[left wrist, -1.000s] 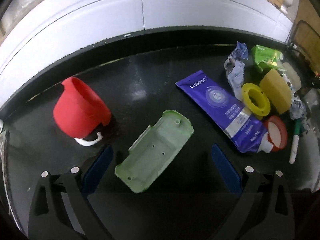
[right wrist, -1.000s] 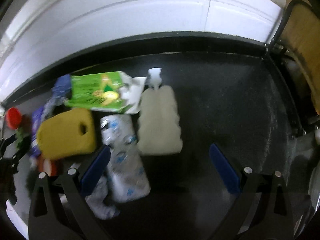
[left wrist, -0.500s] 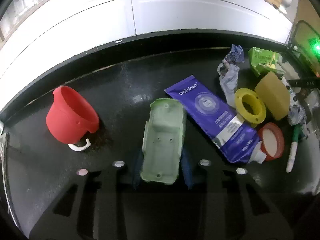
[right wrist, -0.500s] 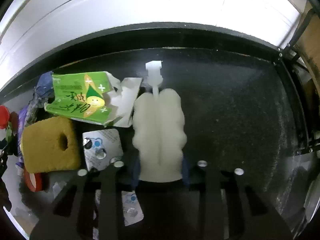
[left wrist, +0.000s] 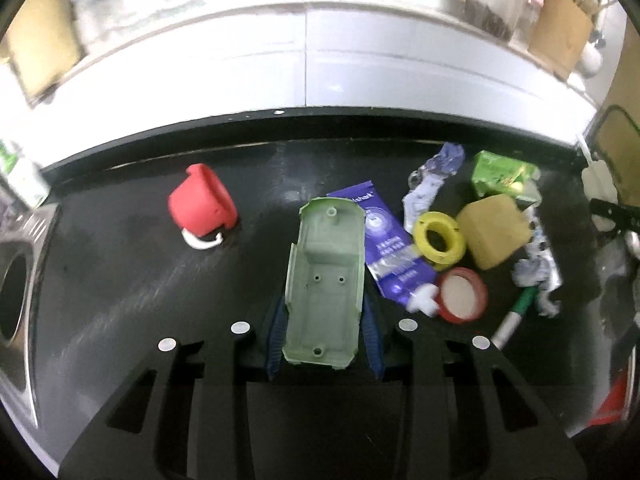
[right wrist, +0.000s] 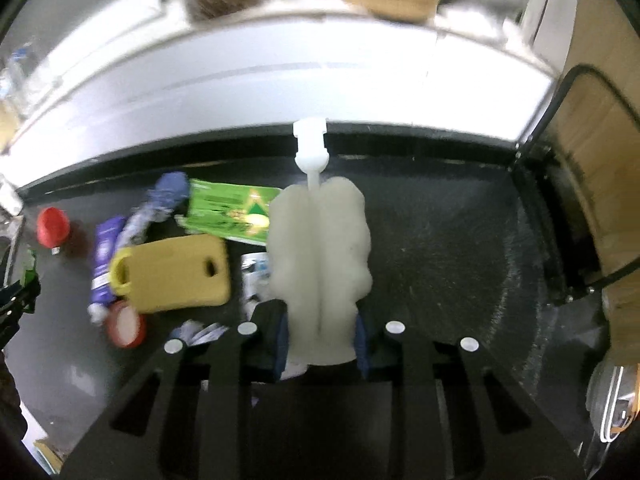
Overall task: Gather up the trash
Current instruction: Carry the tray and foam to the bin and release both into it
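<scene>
My left gripper (left wrist: 324, 314) is shut on a pale green plastic shell (left wrist: 326, 276), held lifted above the black counter (left wrist: 120, 280). In the right wrist view, a white fluffy brush head (right wrist: 320, 256) with a plastic stem (right wrist: 310, 148) sits between the pads of my right gripper (right wrist: 320, 334); the jaws are closing and the pads press its sides. It too hangs above the counter. Loose trash lies below: a purple tube (left wrist: 388, 248), a green wrapper (left wrist: 502, 172), a crumpled wrapper (left wrist: 432, 176) and foil (left wrist: 536, 272).
A red cup (left wrist: 202, 204) lies tipped at the left. A yellow ring (left wrist: 440, 240), a yellow sponge (left wrist: 492, 232), a red lid (left wrist: 462, 294) and a marker pen (left wrist: 516, 314) lie among the trash. A steel sink (left wrist: 16, 280) is at far left, white tiles behind.
Both grippers went from wide open to shut, the left on the green shell and the right on the white brush head. Both then rose, so the counter looks farther away.
</scene>
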Motion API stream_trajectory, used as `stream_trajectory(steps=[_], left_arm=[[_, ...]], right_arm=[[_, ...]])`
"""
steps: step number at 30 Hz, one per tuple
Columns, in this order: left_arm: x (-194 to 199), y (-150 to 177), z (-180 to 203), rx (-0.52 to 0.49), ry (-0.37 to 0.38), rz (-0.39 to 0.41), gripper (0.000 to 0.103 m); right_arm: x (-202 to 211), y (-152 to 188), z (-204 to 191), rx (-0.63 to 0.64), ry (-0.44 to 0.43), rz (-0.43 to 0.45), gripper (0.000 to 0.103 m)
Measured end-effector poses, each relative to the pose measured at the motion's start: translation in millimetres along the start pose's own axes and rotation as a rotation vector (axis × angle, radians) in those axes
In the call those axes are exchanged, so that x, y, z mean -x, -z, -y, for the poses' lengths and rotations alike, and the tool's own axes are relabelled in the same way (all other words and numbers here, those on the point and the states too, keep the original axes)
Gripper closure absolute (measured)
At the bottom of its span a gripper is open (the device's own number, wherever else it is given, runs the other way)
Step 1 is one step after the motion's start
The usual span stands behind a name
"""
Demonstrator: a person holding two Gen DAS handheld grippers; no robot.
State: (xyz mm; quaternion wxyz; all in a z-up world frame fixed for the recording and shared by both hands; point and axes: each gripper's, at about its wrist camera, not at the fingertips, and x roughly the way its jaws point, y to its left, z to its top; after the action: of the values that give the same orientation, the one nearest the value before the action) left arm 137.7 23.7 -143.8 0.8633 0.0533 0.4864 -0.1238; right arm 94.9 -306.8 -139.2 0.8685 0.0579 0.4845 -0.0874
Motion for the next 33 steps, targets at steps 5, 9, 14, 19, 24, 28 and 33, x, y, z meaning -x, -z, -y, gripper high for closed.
stream_trajectory(steps=[5,9,14,19,24,28,33], left_arm=[[35.8,17.3,19.1,0.023,-0.041,0.007,0.07],[53.7,31.0,27.9,0.03,-0.052,0.013,0.07],[68.8,42.6,32.5,0.038,-0.066,0.02,0.07],[82.2,48.4,29.1,0.063,-0.085,0.038,0.07],[110.5,57.1,8.7,0.134,-0.117,0.08,0.07],[145.7,79.9,-25.6,0.233,-0.18,0.123,0.07],[186.1,128.5,-77.3,0.386,-0.287,0.139,0.07]], right_arm=[[42.2,15.2,-6.4,0.03,-0.036,0.035,0.077],[70.9,29.4,-13.1,0.056,-0.064,0.058,0.077],[87.2,39.7,-17.3,0.076,-0.078,0.072,0.077],[98.2,42.9,-26.5,0.116,-0.09,0.085,0.077],[111.3,41.0,-59.5,0.201,-0.145,0.107,0.077],[120.4,41.5,-117.4,0.326,-0.238,0.121,0.077],[134.8,57.0,-220.3,0.533,-0.406,0.12,0.077]])
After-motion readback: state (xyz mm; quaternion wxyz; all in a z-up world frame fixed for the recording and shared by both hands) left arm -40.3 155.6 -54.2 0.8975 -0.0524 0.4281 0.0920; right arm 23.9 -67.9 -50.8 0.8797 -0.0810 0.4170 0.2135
